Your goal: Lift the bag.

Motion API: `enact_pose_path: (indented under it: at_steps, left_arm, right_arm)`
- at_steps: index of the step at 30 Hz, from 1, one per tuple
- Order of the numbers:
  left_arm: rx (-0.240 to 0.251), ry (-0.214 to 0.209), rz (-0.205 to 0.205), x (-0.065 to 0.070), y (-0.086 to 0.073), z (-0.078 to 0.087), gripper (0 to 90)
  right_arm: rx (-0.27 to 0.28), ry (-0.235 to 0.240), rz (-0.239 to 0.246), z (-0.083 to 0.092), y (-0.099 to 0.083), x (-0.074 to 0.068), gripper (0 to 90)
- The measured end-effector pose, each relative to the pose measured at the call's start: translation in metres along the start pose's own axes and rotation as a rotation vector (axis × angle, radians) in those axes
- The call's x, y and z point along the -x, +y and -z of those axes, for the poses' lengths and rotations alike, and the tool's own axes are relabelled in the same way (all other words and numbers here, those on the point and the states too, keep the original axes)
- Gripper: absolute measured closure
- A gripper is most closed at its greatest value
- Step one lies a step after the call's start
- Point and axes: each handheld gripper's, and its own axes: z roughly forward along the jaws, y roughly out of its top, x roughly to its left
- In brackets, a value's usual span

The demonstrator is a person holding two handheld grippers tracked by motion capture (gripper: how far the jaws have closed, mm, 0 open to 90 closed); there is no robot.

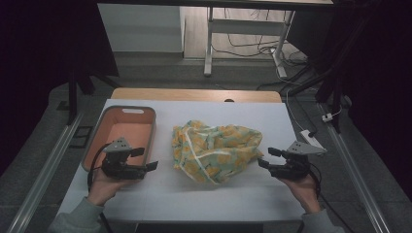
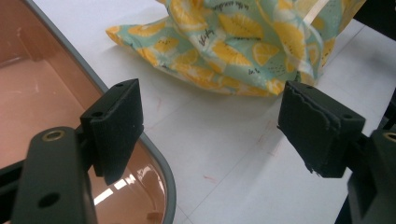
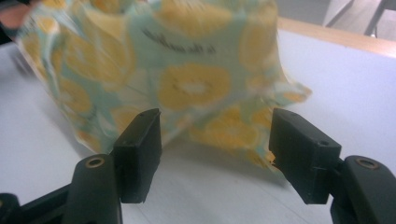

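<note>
Crumpled lemon-print cloth [image 1: 214, 151] heaped mid-surface [image 1: 243, 194], between the left gripper [image 1: 145, 159] and the right gripper [image 1: 266, 158], long axis running gripper to gripper. Both sets of jaws spread apart, empty, aimed inward at the cloth. Right one nearer, just beside the cloth's edge; left one by the pink tray [image 1: 99, 131], likely further to reach.

High view dim, corners black on my feed; surface [image 1: 160, 191] lit softly from above. Right gripper view blurs cloth [image 3: 154, 60]. Glare streak inside bin [image 2: 28, 93], left gripper view.

Overhead view, two close cloth [image 1: 214, 151] views
</note>
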Motion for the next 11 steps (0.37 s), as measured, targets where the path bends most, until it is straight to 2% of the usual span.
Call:
enact_pose_path:
  at_steps: [2,11]
  left_arm:
    - [0.0,-0.001,0.003,-0.0002,0.0,-0.0006,22.7]
    - [-0.002,-0.008,0.006,0.0,-0.0012,-0.0021,22.7]
  right_arm:
    - [-0.003,0.006,0.0,-0.0012,-0.0006,0.0001,35.8]
    - [-0.015,-0.019,0.039,-0.0017,-0.0009,-0.0033,35.9]
